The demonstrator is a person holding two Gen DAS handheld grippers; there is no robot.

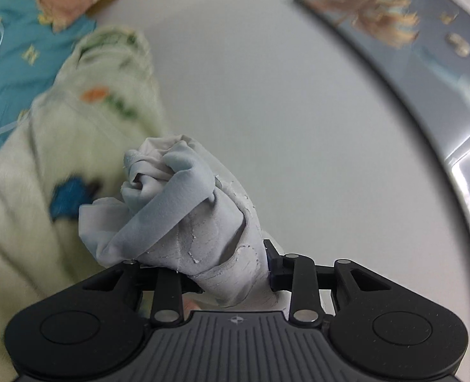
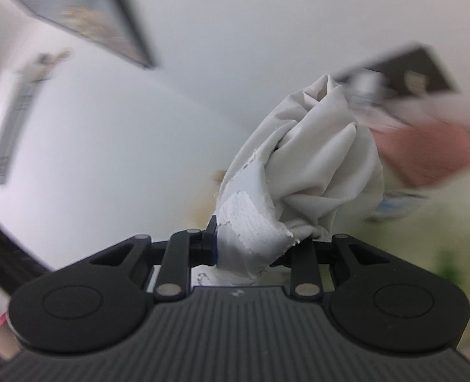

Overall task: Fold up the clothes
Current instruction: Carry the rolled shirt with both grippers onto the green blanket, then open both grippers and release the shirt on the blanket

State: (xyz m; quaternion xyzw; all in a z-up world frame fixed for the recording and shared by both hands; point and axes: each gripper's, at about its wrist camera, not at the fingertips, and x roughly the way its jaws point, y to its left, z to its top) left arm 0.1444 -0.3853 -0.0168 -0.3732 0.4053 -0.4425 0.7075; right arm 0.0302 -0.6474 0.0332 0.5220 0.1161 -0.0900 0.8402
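Observation:
My left gripper (image 1: 203,232) is shut on a bunched pale grey garment (image 1: 158,197); the cloth wraps over both fingers and hides them. My right gripper (image 2: 279,203) is shut on another bunch of the same pale grey garment (image 2: 314,165), which also covers its fingers. Both grippers are raised and tilted up toward the white wall. The rest of the garment hangs out of view below.
In the left wrist view a cream blanket with printed patterns (image 1: 59,146) and a blue bed sheet (image 1: 15,51) lie at the left. A framed picture (image 1: 394,31) hangs on the white wall. In the right wrist view a picture frame (image 2: 85,16) and a reddish cloth (image 2: 432,152) show, blurred.

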